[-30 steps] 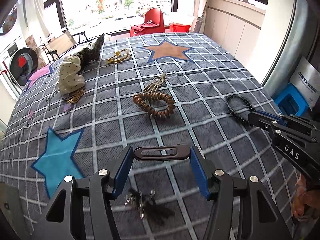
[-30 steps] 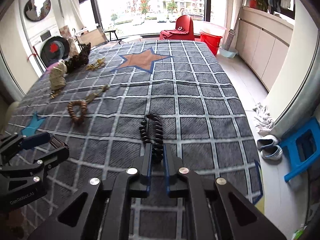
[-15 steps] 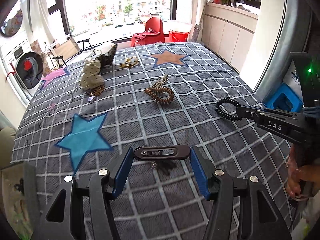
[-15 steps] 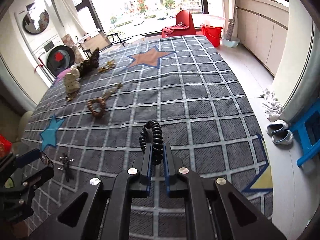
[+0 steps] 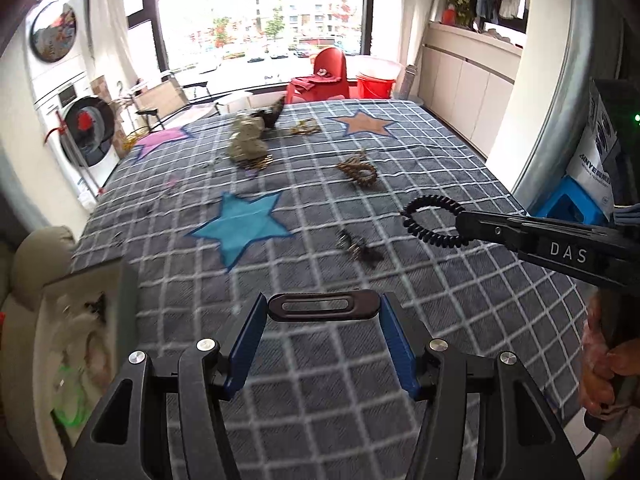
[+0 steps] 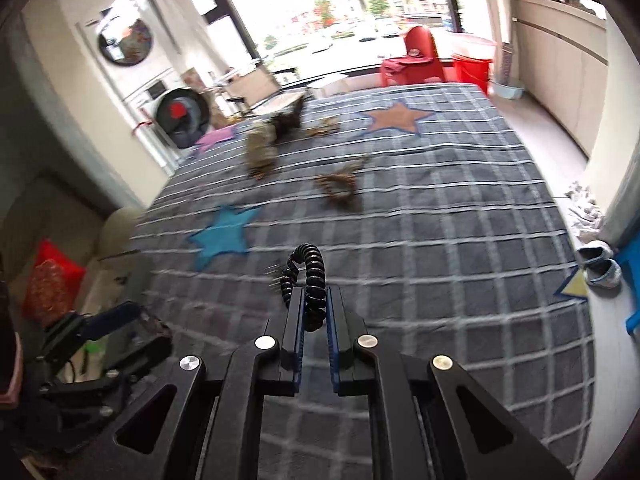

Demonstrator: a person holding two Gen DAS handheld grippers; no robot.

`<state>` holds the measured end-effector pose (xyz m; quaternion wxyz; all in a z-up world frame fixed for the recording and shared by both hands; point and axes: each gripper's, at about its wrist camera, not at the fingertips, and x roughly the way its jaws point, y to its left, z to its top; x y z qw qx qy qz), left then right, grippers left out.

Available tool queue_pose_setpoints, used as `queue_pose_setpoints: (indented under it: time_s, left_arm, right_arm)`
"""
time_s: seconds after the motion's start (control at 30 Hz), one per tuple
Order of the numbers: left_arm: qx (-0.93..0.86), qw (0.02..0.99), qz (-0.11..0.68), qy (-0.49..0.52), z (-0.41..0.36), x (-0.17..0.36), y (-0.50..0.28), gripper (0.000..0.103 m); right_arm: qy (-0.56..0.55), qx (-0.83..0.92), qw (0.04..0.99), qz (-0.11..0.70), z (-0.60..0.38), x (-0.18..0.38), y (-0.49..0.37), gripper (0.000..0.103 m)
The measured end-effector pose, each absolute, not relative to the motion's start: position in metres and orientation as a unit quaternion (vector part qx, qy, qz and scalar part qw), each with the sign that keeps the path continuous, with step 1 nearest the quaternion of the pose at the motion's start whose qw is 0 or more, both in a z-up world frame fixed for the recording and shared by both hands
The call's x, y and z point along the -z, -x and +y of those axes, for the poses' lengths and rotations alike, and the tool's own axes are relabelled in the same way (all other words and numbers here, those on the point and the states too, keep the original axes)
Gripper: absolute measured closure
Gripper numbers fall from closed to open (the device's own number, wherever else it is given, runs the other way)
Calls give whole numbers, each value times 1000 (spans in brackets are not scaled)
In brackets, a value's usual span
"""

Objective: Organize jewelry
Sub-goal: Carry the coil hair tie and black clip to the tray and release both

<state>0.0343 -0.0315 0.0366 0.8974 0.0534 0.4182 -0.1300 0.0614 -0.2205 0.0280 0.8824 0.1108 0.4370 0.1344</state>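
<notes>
My right gripper (image 6: 312, 300) is shut on a black beaded bracelet (image 6: 310, 276) and holds it above the checked blanket; the bracelet also shows in the left wrist view (image 5: 430, 220), pinched at the tip of the right gripper (image 5: 460, 220). My left gripper (image 5: 323, 308) is open and empty, high above the blanket's near edge. A dark jewelry piece (image 5: 358, 246) lies on the blanket. A brown beaded bracelet (image 5: 360, 170) lies farther back, also in the right wrist view (image 6: 338, 188).
A grey checked blanket (image 5: 400, 280) with star patches covers the bed. A cream pouch (image 5: 246, 144), a dark item (image 5: 272, 116) and a gold chain (image 5: 304, 128) lie at the far end. An open box (image 5: 80, 352) with items stands at the left. A washing machine (image 5: 86, 128) is beyond.
Both grippers have risen and pulled back from the blanket. The right gripper lifted the black bracelet off the blanket. The dark jewelry piece now lies farther ahead of the left gripper.
</notes>
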Motion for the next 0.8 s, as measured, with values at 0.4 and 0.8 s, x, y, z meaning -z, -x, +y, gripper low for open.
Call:
queue_pose_setpoints:
  time_s: [0.4,0.8]
  left_arm:
    - [63,906,419,-2,78,-32,19,43]
    - [-43,897,438,41,199,-4,50,43]
  right_arm:
    - [-67,-232,861,448,-90,-40,-31,92]
    - [-14,-312,827,468,22,-32,-15,92]
